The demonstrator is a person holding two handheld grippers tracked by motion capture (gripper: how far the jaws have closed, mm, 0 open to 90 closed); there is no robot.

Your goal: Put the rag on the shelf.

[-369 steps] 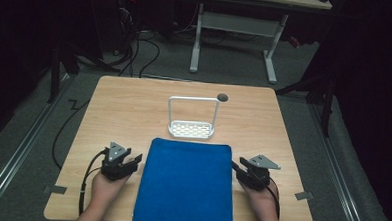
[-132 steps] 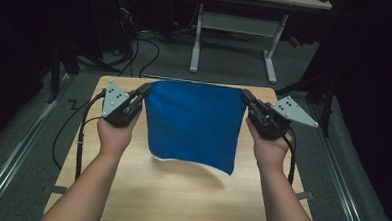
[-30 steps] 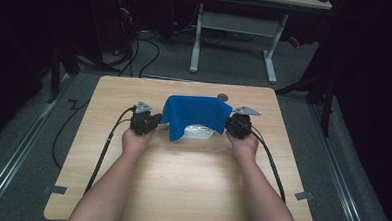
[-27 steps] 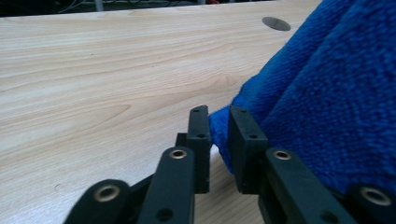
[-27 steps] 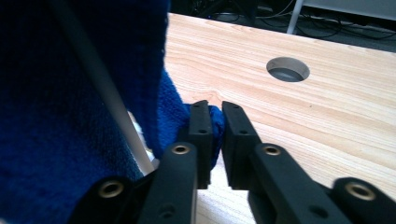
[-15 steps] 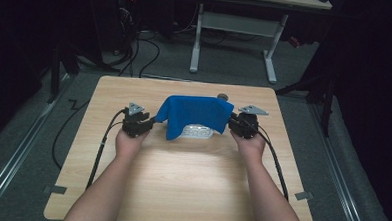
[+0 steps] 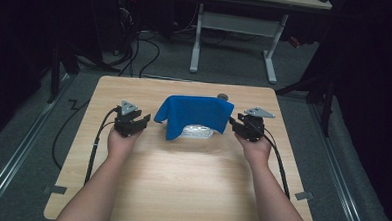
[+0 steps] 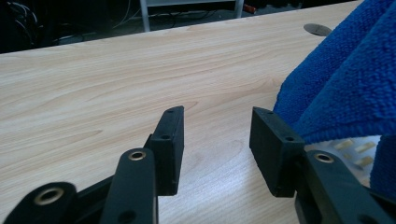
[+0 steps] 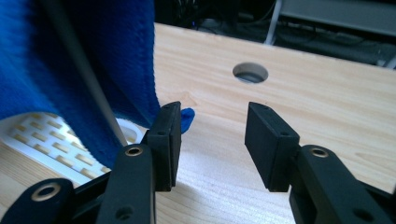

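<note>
A blue towel hangs draped over a white rack with a slotted base at the table's far middle. My left gripper sits just left of the towel, its jaws having just been opening, nothing between them. In the left gripper view the towel hangs to the right of my left gripper, over the slotted base. My right gripper sits just right of the towel, jaws also just opened and empty. In the right gripper view the towel and a white rack post stand left of my right gripper.
The wooden table has a round cable hole behind the rack, seen also as the hole in the right gripper view. Cables trail from both grippers along the forearms. A white desk frame stands on the floor beyond.
Both grippers have let go of the towel and drawn outward from it, left gripper to the left, right gripper to the right. The towel now hangs loose over the rack.
</note>
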